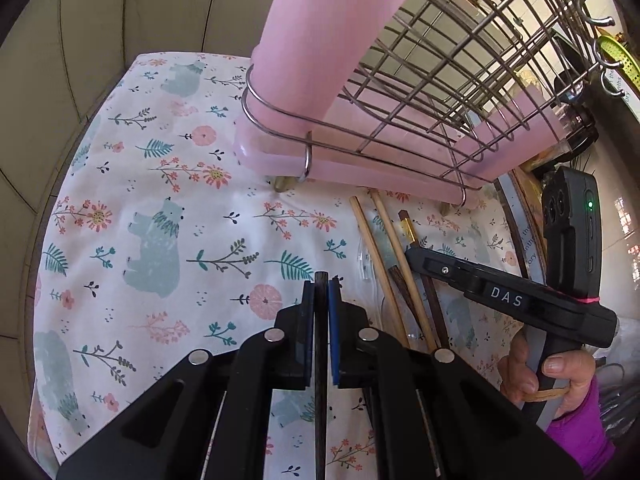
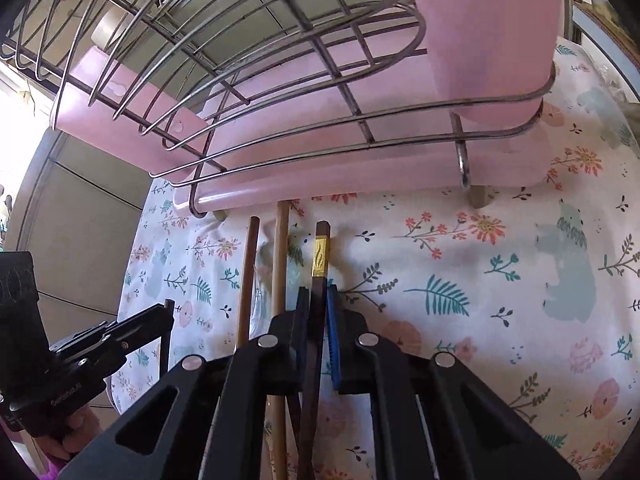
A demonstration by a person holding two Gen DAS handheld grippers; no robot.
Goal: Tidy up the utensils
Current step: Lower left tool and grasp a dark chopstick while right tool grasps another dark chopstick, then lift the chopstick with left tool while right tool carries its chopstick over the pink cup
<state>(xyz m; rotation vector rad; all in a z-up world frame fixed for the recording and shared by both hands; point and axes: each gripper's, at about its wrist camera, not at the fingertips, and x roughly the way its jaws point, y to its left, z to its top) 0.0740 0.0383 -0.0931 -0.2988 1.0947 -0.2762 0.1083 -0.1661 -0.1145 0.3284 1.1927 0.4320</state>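
My left gripper [image 1: 321, 290] is shut on a thin dark chopstick [image 1: 320, 360] that runs straight back between its pads, lifted above the floral tablecloth [image 1: 168, 200]. From the right wrist, the left gripper [image 2: 168, 312] shows at the left edge with that dark stick [image 2: 165, 344] hanging from it. My right gripper [image 2: 318, 296] is shut on a dark brown chopstick with a gold band [image 2: 321, 256]. Beside it lie two light wooden chopsticks [image 2: 280, 264]. In the left wrist view the right gripper [image 1: 414, 254] sits over those sticks [image 1: 394, 248], a hand around its handle.
A wire dish rack [image 1: 440, 80] on a pink drip tray [image 1: 276, 158] stands just beyond the chopsticks, with a tall pink holder [image 1: 320, 40] at its corner. A clear plastic utensil [image 1: 366, 268] lies under the sticks. The table's edge curves at the left.
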